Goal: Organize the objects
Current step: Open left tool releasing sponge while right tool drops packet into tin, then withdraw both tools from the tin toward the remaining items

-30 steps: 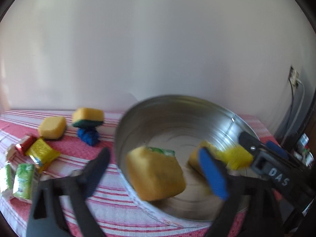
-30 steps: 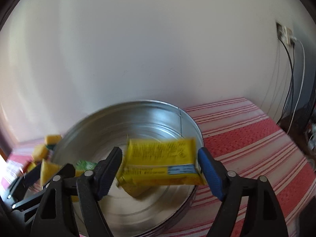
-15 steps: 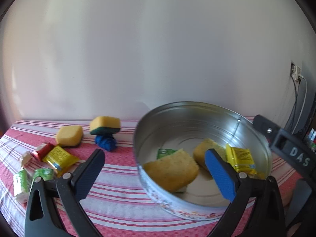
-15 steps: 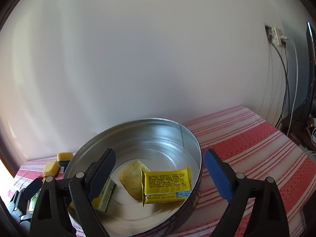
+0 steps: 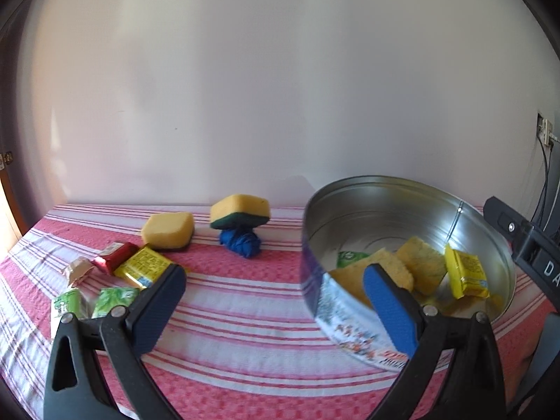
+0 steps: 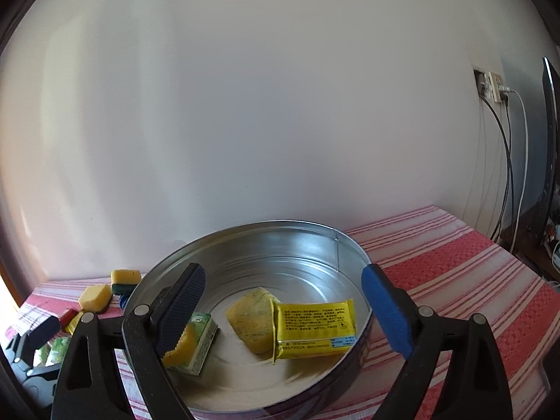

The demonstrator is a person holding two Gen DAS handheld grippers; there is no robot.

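A round metal tin (image 5: 392, 203) (image 6: 280, 238) stands on the red striped cloth. It holds yellow sponges (image 5: 421, 264) (image 6: 250, 318), a yellow packet (image 5: 467, 273) (image 6: 315, 329) and a green packet (image 6: 201, 336). My left gripper (image 5: 276, 301) is open and empty, to the left of the tin. My right gripper (image 6: 283, 308) is open and empty, above the tin's near side. On the cloth to the left lie a yellow sponge (image 5: 168, 230), a yellow-green sponge (image 5: 240, 210) on a blue cloth ball (image 5: 241, 243), and yellow (image 5: 145, 267), red (image 5: 115, 257) and green (image 5: 113, 301) packets.
A white wall stands behind the table. A wall socket with cables (image 6: 493, 87) is at the right, past the table's edge. The striped cloth (image 5: 245, 301) runs bare between the loose packets and the tin.
Both grippers let go of their loads, a yellow sponge and a yellow packet, which now lie in the tin. Both pulled back; the left view swung left toward the loose items.
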